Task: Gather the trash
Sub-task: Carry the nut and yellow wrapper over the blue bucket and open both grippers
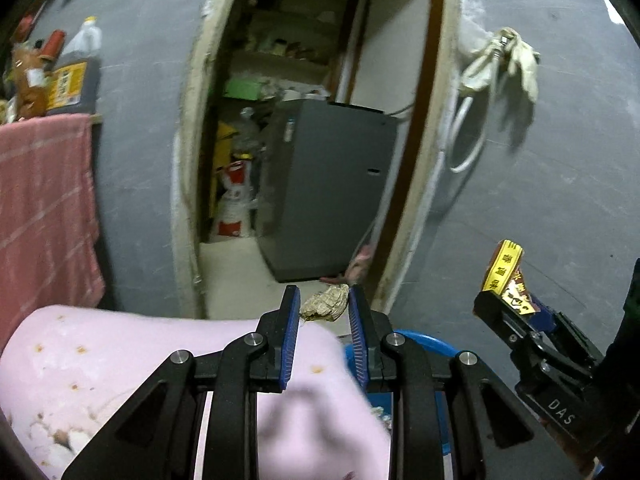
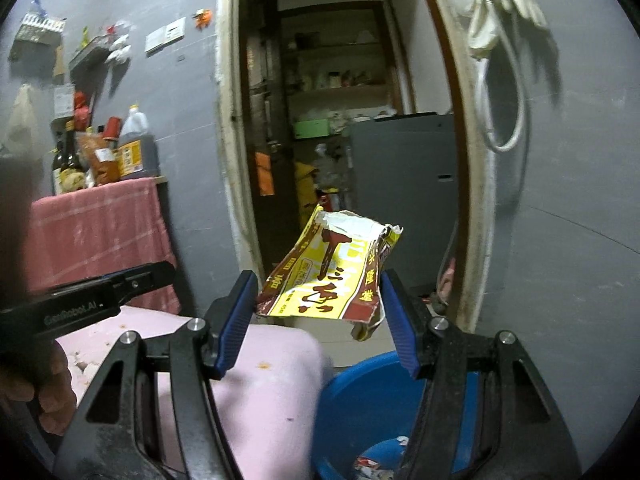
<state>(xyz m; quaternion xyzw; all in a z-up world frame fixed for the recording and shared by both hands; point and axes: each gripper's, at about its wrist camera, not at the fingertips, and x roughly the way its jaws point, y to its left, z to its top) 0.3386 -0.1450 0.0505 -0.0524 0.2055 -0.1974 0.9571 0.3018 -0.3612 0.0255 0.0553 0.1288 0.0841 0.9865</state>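
My right gripper (image 2: 318, 300) is shut on a torn yellow and red cardboard package (image 2: 328, 276) and holds it in the air above a blue bin (image 2: 360, 396); the package also shows in the left wrist view (image 1: 505, 276), with that gripper (image 1: 516, 312) at the right. My left gripper (image 1: 324, 312) is shut on a crumpled wad of brownish paper (image 1: 325, 303), held above the pink table top (image 1: 120, 352). The blue bin's rim (image 1: 432, 340) shows just right of the left gripper. Some scraps (image 2: 372, 464) lie in the bin.
A pink stained table (image 2: 264, 384) stands left of the bin. A red cloth (image 1: 44, 208) hangs at the left under bottles (image 2: 132, 148). A doorway ahead opens on a grey appliance (image 1: 332, 188). Gloves (image 1: 504, 60) hang on the grey wall.
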